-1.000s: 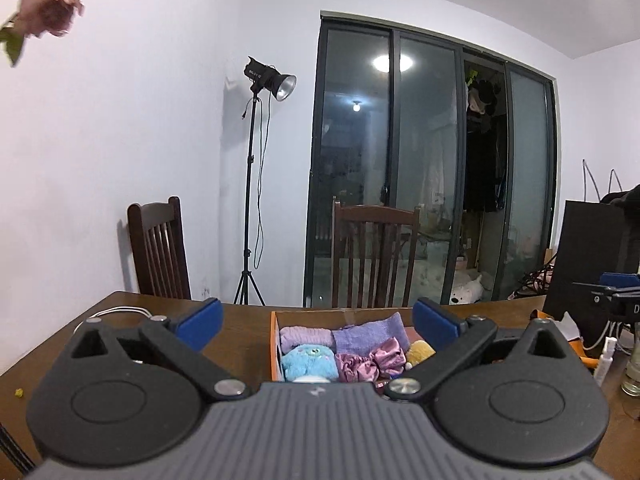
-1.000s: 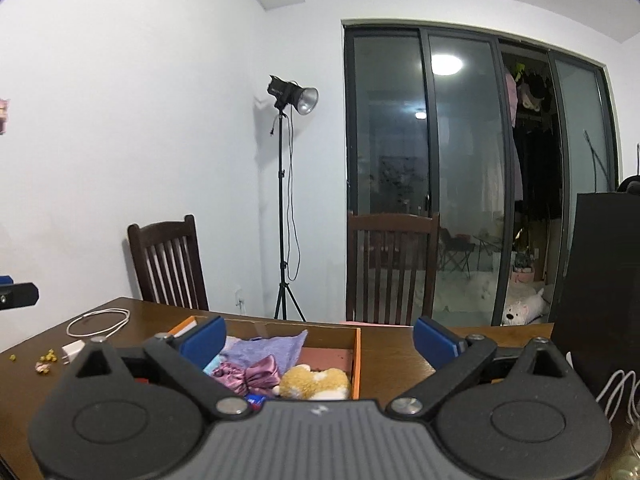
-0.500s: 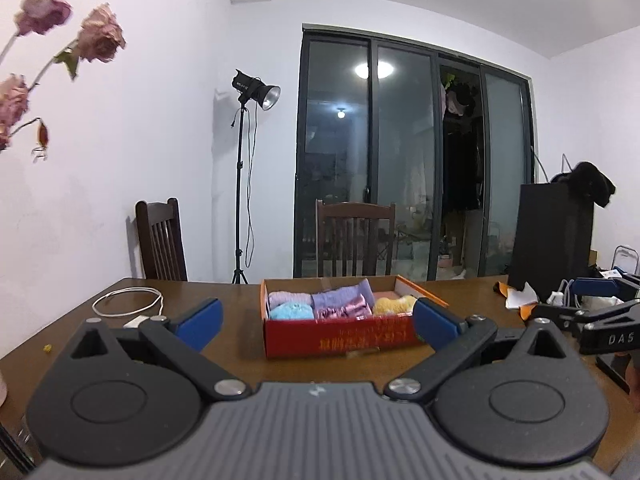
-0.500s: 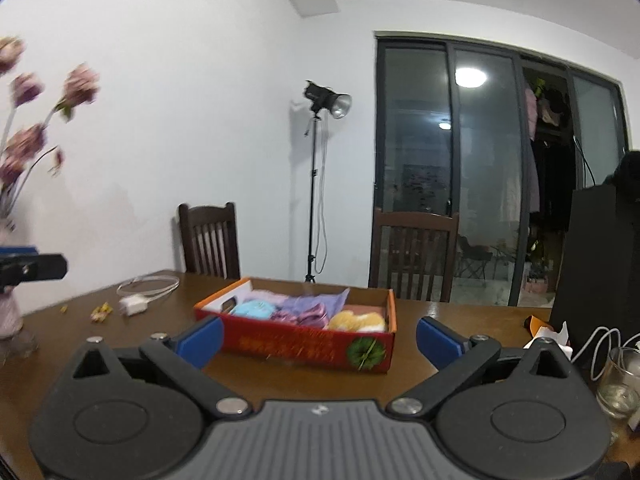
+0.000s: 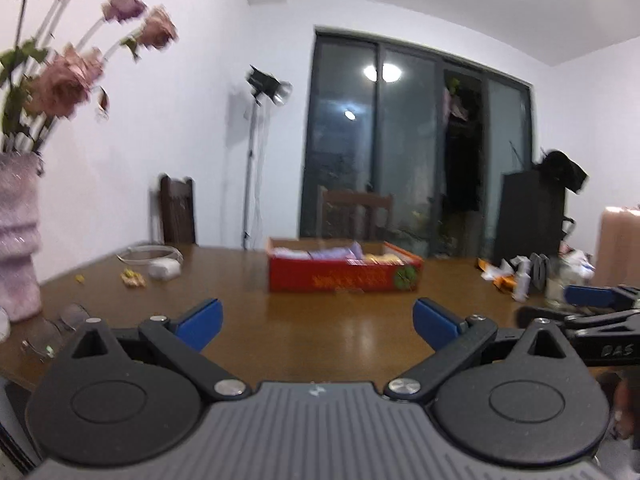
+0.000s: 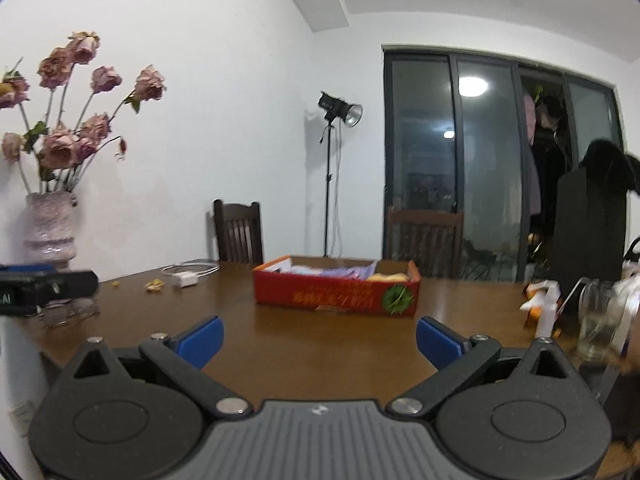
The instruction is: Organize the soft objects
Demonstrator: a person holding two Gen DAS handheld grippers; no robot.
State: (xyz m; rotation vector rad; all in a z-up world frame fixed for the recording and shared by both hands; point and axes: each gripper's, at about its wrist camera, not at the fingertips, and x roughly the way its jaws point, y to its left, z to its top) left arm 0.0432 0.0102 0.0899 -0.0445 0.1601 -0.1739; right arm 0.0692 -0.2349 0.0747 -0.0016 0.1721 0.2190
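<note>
A red cardboard box (image 5: 344, 276) stands on the brown table (image 5: 320, 336), with soft purple, white and yellow things (image 5: 340, 255) inside. It also shows in the right wrist view (image 6: 336, 292), with the soft things (image 6: 344, 273) just over its rim. My left gripper (image 5: 318, 320) is open and empty, well back from the box, near the table's front. My right gripper (image 6: 320, 338) is open and empty too, at a similar distance. The right gripper shows at the right edge of the left wrist view (image 5: 600, 312).
A pink vase of dried roses (image 6: 50, 232) stands at the left edge. Glasses (image 5: 52, 332), a white charger with cable (image 5: 160, 264) and crumbs (image 5: 132, 278) lie at left. A drinking glass (image 6: 598, 320), bottle (image 6: 546, 308) and black monitor (image 6: 588, 224) are at right. Chairs (image 6: 240, 232) stand behind.
Both grippers have pulled back from over the box toward the table's near edge; the box now looks small and far. Both stay open and empty.
</note>
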